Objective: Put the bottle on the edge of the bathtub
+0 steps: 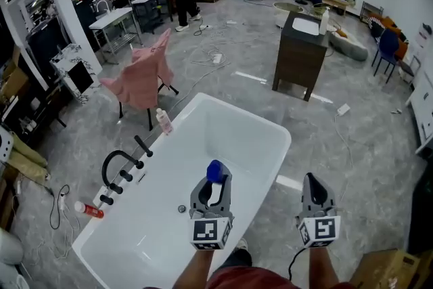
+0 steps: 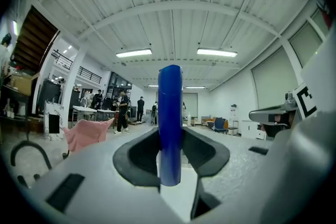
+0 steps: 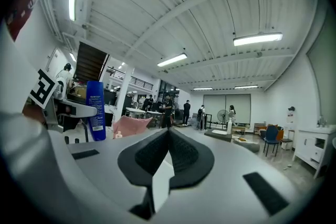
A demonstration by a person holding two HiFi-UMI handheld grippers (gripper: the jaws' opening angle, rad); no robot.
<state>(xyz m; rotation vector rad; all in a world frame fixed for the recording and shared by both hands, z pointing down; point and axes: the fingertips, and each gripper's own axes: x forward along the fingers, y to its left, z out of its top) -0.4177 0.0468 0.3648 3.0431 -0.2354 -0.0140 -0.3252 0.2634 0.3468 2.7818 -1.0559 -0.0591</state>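
Note:
A blue bottle point(image 1: 215, 172) stands upright between the jaws of my left gripper point(image 1: 213, 185), held over the inside of the white bathtub point(image 1: 260, 126). In the left gripper view the blue bottle point(image 2: 169, 118) fills the gap of the left gripper point(image 2: 170, 162), and both pads press on it. My right gripper point(image 1: 313, 181) hangs just outside the tub's right rim, shut with nothing in it. Its own view shows the right gripper point(image 3: 168, 136) with jaws together, and the blue bottle point(image 3: 95, 110) off to the left.
A pink bottle point(image 1: 164, 120) and a red bottle point(image 1: 89, 210) sit on the tub's left edge by the black faucet point(image 1: 119, 162). A chair draped in pink cloth point(image 1: 143, 76) and a dark vanity cabinet point(image 1: 298, 56) stand beyond. Cables lie on the floor. People stand far back.

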